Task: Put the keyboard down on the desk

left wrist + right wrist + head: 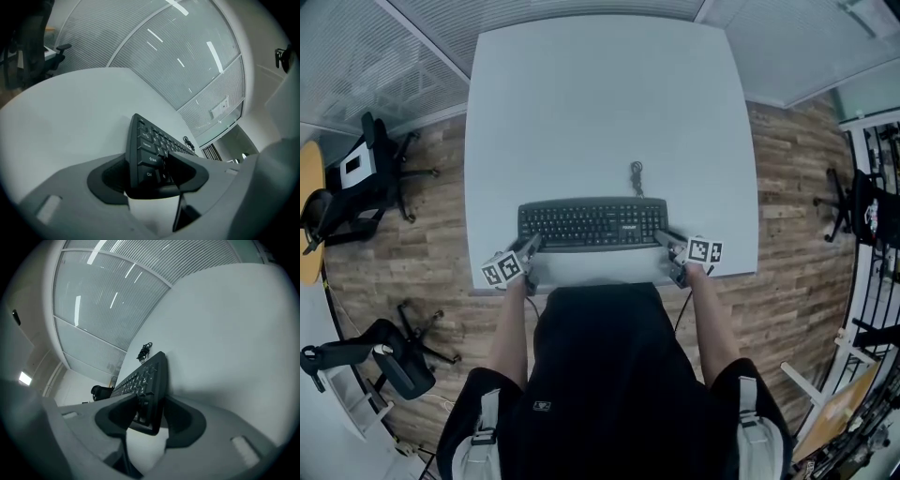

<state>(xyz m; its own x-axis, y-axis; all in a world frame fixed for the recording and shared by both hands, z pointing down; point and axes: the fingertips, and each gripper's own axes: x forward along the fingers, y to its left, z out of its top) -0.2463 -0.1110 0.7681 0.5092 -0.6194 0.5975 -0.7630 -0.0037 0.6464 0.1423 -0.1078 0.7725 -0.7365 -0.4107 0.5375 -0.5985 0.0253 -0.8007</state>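
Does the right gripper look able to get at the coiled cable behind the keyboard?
Probably yes. The right gripper sits at the keyboard's right end, the coiled cable lies on the desk just behind, and nothing stands between them; it would first back off the keyboard.

Light: bright and even on the table (61,122).
Glare: white streaks on the glass wall (187,70), ahead of the left hand-held gripper (150,177).
Shadow: soft, by its jaws.
Edges: bent, black corners.

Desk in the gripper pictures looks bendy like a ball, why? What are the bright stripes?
Left gripper view: the wide lens curves the desk and blackens the corners; the stripes on the glass wall look like light reflections. Right gripper view: the same. Head view: desk edges bulge.
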